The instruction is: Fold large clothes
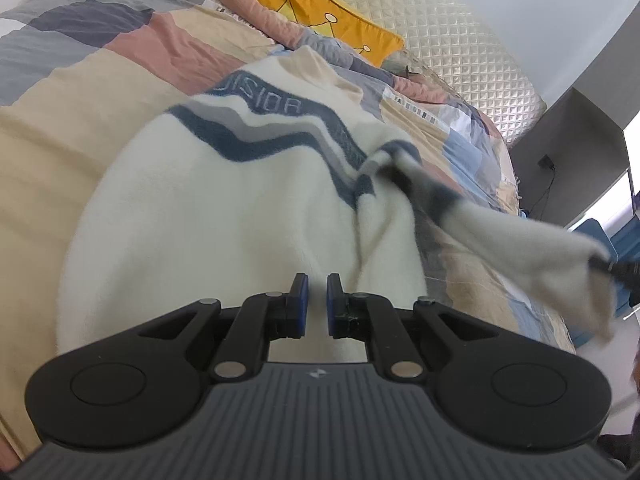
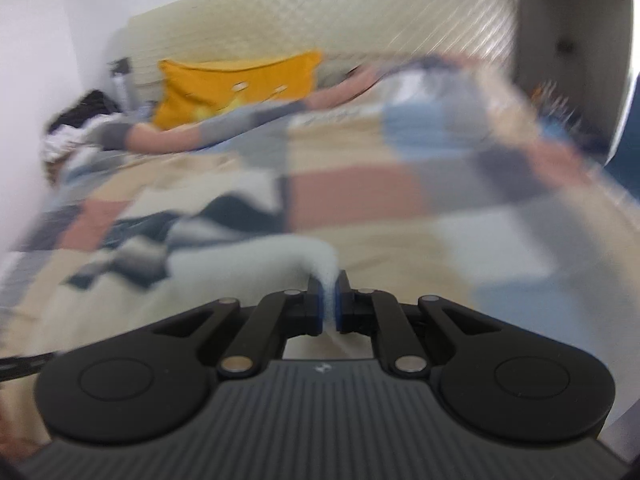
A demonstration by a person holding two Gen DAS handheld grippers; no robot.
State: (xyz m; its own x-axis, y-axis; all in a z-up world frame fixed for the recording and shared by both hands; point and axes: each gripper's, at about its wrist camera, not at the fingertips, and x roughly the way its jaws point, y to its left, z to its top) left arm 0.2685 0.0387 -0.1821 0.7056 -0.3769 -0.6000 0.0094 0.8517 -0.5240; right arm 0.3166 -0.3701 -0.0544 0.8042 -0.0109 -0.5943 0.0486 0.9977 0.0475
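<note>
While the white fleece sweater (image 1: 224, 208) lies spread on the patchwork bed cover (image 1: 80, 92), the left gripper (image 1: 317, 304) tilts downward over its lower part, jaws drawn narrow with only a slim gap and nothing between them. At the far right of the left wrist view, 1 sleeve (image 1: 532, 236) stretches taut off the bed. The right gripper (image 2: 329, 302), also pitched downward, has its jaws clamped on that white sleeve cloth (image 2: 320, 268); its view is motion-blurred. A yellow pillow (image 1: 320, 12) leans against the quilted headboard (image 1: 460, 40).
</note>
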